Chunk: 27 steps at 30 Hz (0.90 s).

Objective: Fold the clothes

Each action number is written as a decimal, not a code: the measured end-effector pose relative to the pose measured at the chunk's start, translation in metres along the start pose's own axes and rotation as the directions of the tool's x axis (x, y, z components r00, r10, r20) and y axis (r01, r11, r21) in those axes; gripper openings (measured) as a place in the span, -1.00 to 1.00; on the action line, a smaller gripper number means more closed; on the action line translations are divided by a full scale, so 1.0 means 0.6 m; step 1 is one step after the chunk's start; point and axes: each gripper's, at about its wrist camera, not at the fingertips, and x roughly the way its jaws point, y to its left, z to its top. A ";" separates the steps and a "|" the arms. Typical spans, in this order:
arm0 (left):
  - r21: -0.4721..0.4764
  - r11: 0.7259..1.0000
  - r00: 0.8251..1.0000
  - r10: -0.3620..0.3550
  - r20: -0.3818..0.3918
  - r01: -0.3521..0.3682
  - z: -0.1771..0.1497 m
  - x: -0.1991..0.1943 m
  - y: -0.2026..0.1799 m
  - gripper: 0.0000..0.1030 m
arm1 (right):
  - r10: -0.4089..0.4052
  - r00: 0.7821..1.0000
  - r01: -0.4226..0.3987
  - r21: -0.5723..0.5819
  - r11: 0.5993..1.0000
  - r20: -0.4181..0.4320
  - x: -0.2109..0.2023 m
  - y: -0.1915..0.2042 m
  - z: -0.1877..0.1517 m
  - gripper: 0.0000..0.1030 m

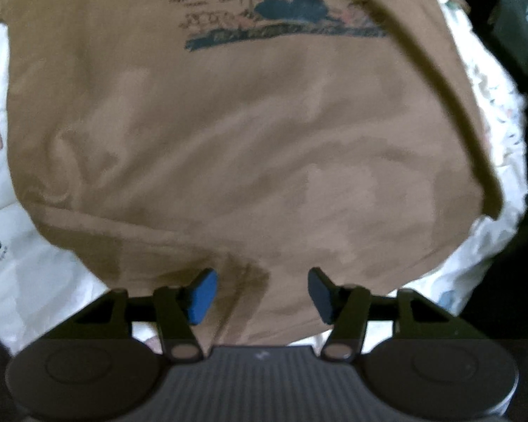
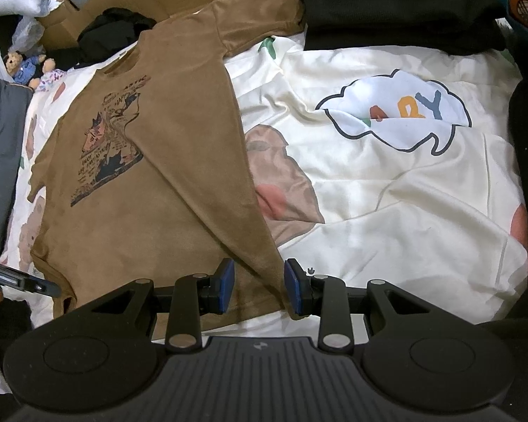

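Two grippers hover over one brown T-shirt (image 2: 151, 176) spread print-up on the bed sheet (image 2: 387, 193). Left gripper (image 1: 262, 297) and right gripper (image 2: 259, 290) both have fingers parted, grasping nothing, each straddling hem fabric. Right side looks folded inward along a diagonal crease, so folding seems underway; next likely calls for pinching the hem. Long axis runs from lower centre to collar at upper left.
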 end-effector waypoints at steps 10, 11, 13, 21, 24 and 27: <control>-0.010 0.997 0.996 0.074 -0.050 -0.075 -0.007 0.042 0.014 -0.29 | 0.038 0.999 -0.038 0.017 0.999 -0.011 0.005 -0.009 0.003 -0.31; -0.015 0.997 0.996 0.071 -0.050 -0.072 -0.008 0.041 0.019 -0.58 | 0.041 0.999 -0.041 0.017 0.999 -0.014 0.006 -0.008 0.004 -0.31; -0.025 0.998 0.997 0.063 -0.049 -0.064 -0.011 0.037 0.031 -0.86 | 0.047 0.999 -0.047 0.017 0.999 -0.021 0.010 -0.008 0.006 -0.31; -0.067 0.997 0.998 0.040 -0.040 -0.043 -0.073 0.004 0.077 -0.97 | 0.070 0.996 -0.070 0.016 0.997 -0.050 0.024 -0.006 0.014 -0.32; -0.103 0.993 0.998 0.058 -0.037 -0.062 -0.100 -0.011 0.100 -0.97 | 0.079 0.995 -0.078 0.016 0.997 -0.060 0.029 -0.005 0.017 -0.32; -0.141 0.986 0.996 0.088 -0.015 -0.090 -0.116 -0.034 0.119 -0.98 | 0.088 0.994 -0.087 0.010 0.996 -0.071 0.030 -0.007 0.017 -0.31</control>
